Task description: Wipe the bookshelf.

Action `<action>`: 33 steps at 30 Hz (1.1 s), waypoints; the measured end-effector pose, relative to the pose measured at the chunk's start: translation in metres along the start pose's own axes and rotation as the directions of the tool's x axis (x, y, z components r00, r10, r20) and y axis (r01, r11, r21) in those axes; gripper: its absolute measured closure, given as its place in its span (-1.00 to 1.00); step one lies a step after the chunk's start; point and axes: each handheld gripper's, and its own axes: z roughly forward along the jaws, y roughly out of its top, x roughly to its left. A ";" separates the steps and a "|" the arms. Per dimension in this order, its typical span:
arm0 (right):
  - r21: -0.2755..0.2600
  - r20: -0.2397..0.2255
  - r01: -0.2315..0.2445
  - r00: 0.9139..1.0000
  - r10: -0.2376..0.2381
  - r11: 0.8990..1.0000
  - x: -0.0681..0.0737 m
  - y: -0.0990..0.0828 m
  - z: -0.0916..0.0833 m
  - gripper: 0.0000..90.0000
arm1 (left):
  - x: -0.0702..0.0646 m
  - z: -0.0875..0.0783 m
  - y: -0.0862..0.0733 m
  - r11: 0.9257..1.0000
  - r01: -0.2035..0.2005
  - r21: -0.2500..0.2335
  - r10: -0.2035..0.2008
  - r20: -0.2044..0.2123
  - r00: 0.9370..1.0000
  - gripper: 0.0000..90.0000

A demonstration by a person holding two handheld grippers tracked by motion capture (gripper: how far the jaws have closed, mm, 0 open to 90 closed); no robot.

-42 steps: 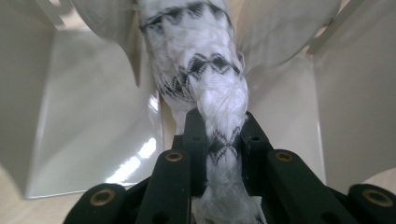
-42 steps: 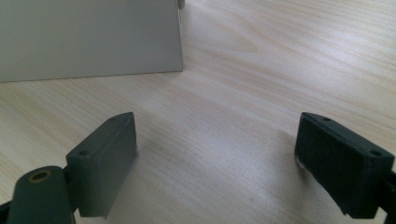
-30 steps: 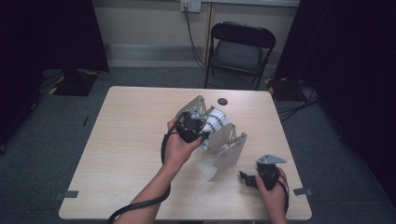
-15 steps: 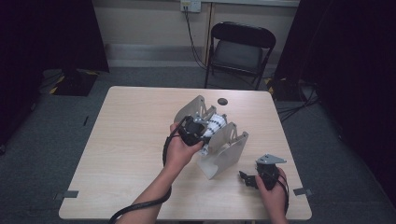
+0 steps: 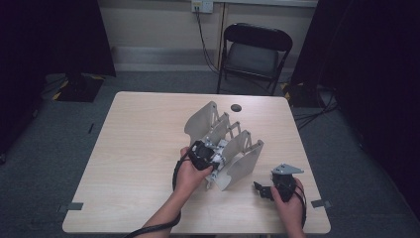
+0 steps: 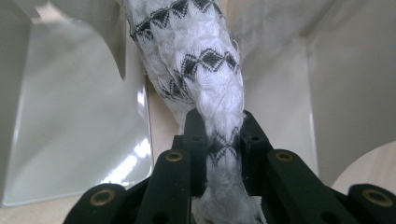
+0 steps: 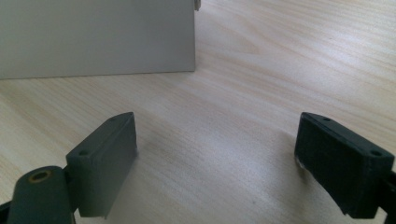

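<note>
A grey rack (image 5: pixel 200 119) with several upright dividers stands mid-table. My left gripper (image 5: pixel 212 159) hangs over its near end, shut on a rolled white cloth with black diamond patterns (image 5: pixel 222 149). In the left gripper view the cloth (image 6: pixel 196 60) is pinched between the black jaws of the left gripper (image 6: pixel 219 140) and reaches down between two rack walls (image 6: pixel 70 116). My right gripper (image 5: pixel 262 191) lies on the table near the front right edge. In its own view the right gripper (image 7: pixel 215 154) stands open over bare wood, with a rack panel (image 7: pixel 93 37) ahead.
A small dark round disc (image 5: pixel 236 107) lies on the table (image 5: pixel 138 148) behind the rack. A black folding chair (image 5: pixel 255 49) stands beyond the far edge. Cables trail from both grippers toward the table's front edge.
My left hand has come down with the cloth, which now sits lower between the rack's dividers. The right hand has kept still.
</note>
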 end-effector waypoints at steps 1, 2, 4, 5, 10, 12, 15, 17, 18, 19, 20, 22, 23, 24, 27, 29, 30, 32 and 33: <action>0.000 0.000 0.000 1.000 0.000 1.000 0.000 0.000 0.000 -0.73 | 0.001 0.002 -0.003 1.000 -0.004 0.009 0.004 0.002 1.000 0.73; 0.000 0.000 0.000 1.000 0.000 1.000 0.000 0.000 0.000 -0.73 | 0.000 0.005 -0.006 1.000 0.004 0.004 -0.004 -0.003 1.000 0.73; 0.000 0.000 0.000 1.000 0.000 1.000 0.000 0.000 0.000 -0.73 | 0.001 0.007 -0.010 1.000 0.005 0.011 -0.005 0.004 1.000 0.73; 0.000 0.000 0.000 1.000 0.000 1.000 0.000 0.000 0.000 -0.73 | 0.001 0.007 -0.011 1.000 0.007 0.014 -0.007 0.004 1.000 0.73; 0.000 0.000 0.000 1.000 0.000 1.000 0.000 0.000 0.000 -0.73 | 0.002 -0.003 -0.006 1.000 -0.004 0.007 0.004 -0.001 1.000 0.73; 0.000 0.000 0.000 1.000 0.000 1.000 0.000 0.000 0.000 -0.73 | 0.002 -0.012 -0.001 1.000 -0.017 -0.008 0.017 -0.004 1.000 0.73; 0.000 0.000 0.000 1.000 0.000 1.000 0.000 0.000 0.000 -0.73 | 0.001 -0.031 0.010 0.998 -0.030 -0.048 0.029 -0.010 1.000 0.73; 0.000 0.000 0.000 1.000 0.000 1.000 0.000 0.000 0.000 -0.73 | 0.000 -0.043 0.019 0.996 -0.044 -0.073 0.043 -0.019 0.999 0.73; 0.000 0.000 0.000 1.000 0.000 1.000 0.000 0.000 0.000 -0.73 | -0.001 -0.051 0.025 0.995 -0.058 -0.087 0.056 -0.027 0.998 0.73; 0.000 0.000 -0.001 1.000 0.001 1.000 0.000 0.000 0.000 -0.73 | -0.002 -0.056 0.029 0.993 -0.068 -0.095 0.066 -0.030 0.997 0.72; 0.000 0.000 -0.001 1.000 0.001 1.000 0.000 0.000 0.000 -0.73 | -0.003 -0.062 0.034 0.991 -0.075 -0.108 0.072 -0.032 0.997 0.72; 0.000 0.000 0.000 1.000 0.000 1.000 0.000 0.000 0.000 -0.73 | -0.004 -0.070 0.042 0.988 -0.081 -0.134 0.079 -0.026 0.997 0.72; 0.000 0.000 -0.001 1.000 0.001 1.000 0.000 0.000 0.000 -0.73 | -0.005 -0.073 0.044 0.986 -0.087 -0.139 0.083 -0.028 0.996 0.73; 0.000 0.000 0.000 1.000 0.000 1.000 0.000 0.000 0.000 -0.73 | -0.006 -0.073 0.046 0.986 -0.091 -0.142 0.088 -0.026 0.996 0.73; 0.000 -0.001 0.000 1.000 0.000 1.000 0.000 0.000 0.000 -0.73 | -0.007 -0.070 0.045 0.986 -0.100 -0.133 0.097 -0.027 0.995 0.72; 0.000 -0.001 0.000 1.000 0.000 1.000 0.000 0.000 0.000 -0.73 | -0.007 -0.065 0.041 0.988 -0.097 -0.122 0.096 -0.019 0.995 0.73; 0.000 -0.001 0.000 1.000 0.000 1.000 0.000 0.000 0.000 -0.73 | -0.007 -0.062 0.039 0.988 -0.095 -0.120 0.094 -0.013 0.996 0.73; 0.001 -0.001 0.000 1.000 0.000 1.000 0.000 0.000 0.000 -0.73 | -0.007 -0.056 0.034 0.990 -0.092 -0.107 0.091 -0.009 0.996 0.72; 0.000 -0.001 0.000 1.000 0.000 1.000 0.000 0.000 0.000 -0.73 | -0.007 -0.053 0.031 0.991 -0.083 -0.107 0.084 -0.002 0.996 0.73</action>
